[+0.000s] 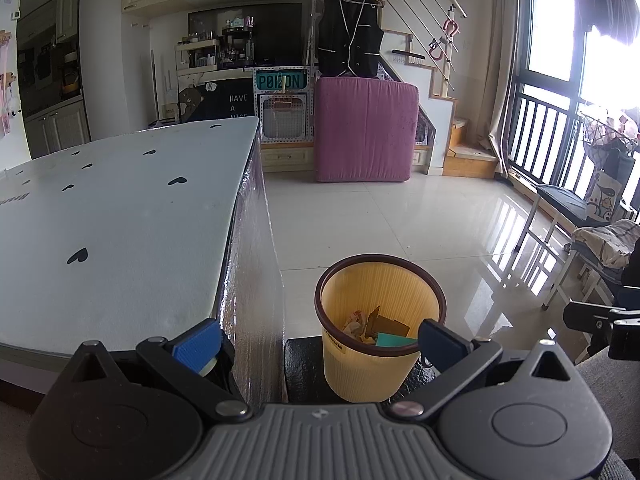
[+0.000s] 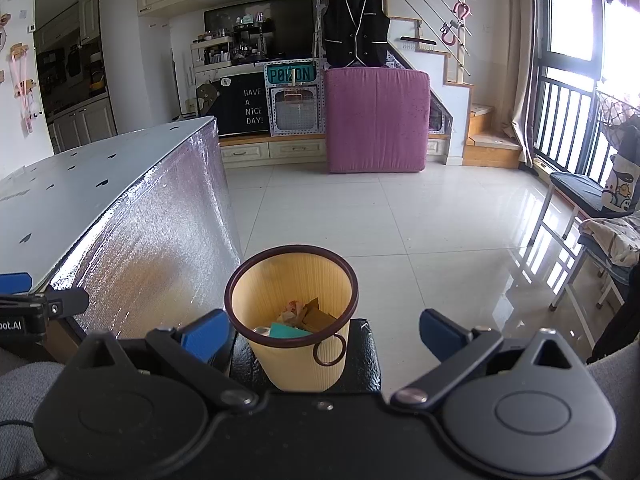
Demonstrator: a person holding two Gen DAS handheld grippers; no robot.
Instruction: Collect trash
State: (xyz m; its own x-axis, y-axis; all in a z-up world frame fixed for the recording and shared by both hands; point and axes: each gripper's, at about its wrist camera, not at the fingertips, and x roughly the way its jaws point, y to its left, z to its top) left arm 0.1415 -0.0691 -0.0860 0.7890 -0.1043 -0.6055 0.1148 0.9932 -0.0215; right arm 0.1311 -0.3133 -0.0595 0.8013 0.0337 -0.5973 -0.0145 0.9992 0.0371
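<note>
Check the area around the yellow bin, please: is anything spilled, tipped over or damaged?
Nothing stands out. The yellow bin stands upright on a dark mat beside the table, with the trash inside it. No litter shows on the visible floor. Both the left gripper and the right gripper are open and empty.

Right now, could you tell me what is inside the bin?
The bin holds crumpled paper, brown card and a teal sheet; anything beneath is hidden.
</note>
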